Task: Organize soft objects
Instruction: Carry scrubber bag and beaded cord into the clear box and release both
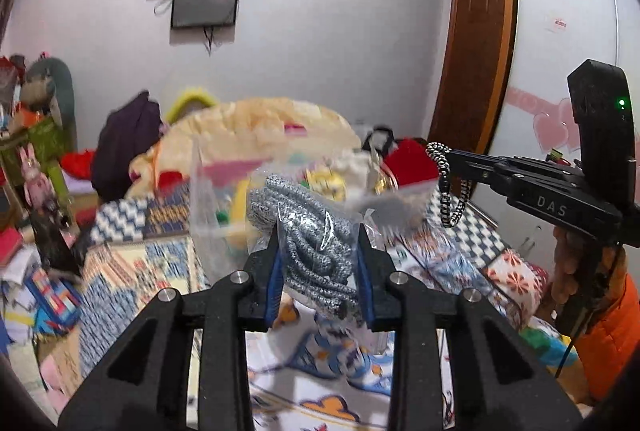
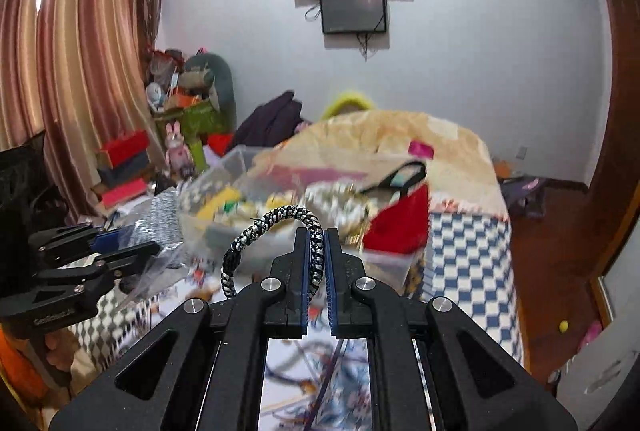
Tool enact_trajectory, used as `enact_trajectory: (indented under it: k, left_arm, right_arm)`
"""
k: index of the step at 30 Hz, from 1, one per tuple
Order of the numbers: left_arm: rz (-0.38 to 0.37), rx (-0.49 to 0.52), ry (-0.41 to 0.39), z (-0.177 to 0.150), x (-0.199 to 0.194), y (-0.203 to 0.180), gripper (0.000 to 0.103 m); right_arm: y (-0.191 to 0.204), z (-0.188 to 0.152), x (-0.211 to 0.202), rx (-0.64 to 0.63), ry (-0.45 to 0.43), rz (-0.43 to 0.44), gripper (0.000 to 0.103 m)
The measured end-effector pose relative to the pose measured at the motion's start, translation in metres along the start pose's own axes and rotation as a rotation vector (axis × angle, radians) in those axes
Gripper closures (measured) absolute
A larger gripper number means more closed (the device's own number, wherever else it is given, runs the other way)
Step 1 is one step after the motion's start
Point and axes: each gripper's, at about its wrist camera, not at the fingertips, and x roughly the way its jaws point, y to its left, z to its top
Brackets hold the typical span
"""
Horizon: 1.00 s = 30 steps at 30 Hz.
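Note:
My left gripper [image 1: 319,263] is shut on a clear plastic bag of grey braided cord [image 1: 316,251], held up above the bed. It also shows in the right wrist view [image 2: 132,243] at the left, with the bag [image 2: 164,219] sticking out. My right gripper [image 2: 319,255] is shut on a black-and-white braided cord loop [image 2: 276,227] that arches out to the left. In the left wrist view the right gripper [image 1: 444,159] is at the right with the loop [image 1: 448,187] hanging from its tip.
A clear plastic bin [image 2: 240,199] of mixed soft items sits on the bed with a patterned quilt [image 1: 160,263]. A red bag [image 2: 400,223], a cream blanket [image 2: 380,135] and a purple backpack [image 1: 124,147] lie behind. Clutter stands at the left wall.

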Motion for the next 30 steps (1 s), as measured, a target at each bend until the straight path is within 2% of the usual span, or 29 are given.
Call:
enact_trajectory:
  k: [9, 14, 20, 30]
  left_arm:
    - [0.018, -0.048, -0.034, 0.034, 0.022, 0.022, 0.072]
    - [0.040, -0.014, -0.026, 0.041, 0.039, 0.018, 0.072]
    - [0.048, -0.020, 0.006, 0.043, 0.063, 0.020, 0.072]
    - [0.058, -0.037, 0.066, 0.037, 0.096, 0.024, 0.070]
  right_arm:
    - [-0.007, 0.023, 0.011, -0.019, -0.045, -0.085, 0.097]
    - [-0.008, 0.031, 0.019, -0.019, -0.047, -0.113, 0.097]
    - [-0.010, 0.027, 0.040, 0.004, -0.008, -0.134, 0.097]
    - [-0.011, 0.007, 0.065, 0.001, 0.106, -0.132, 0.097]
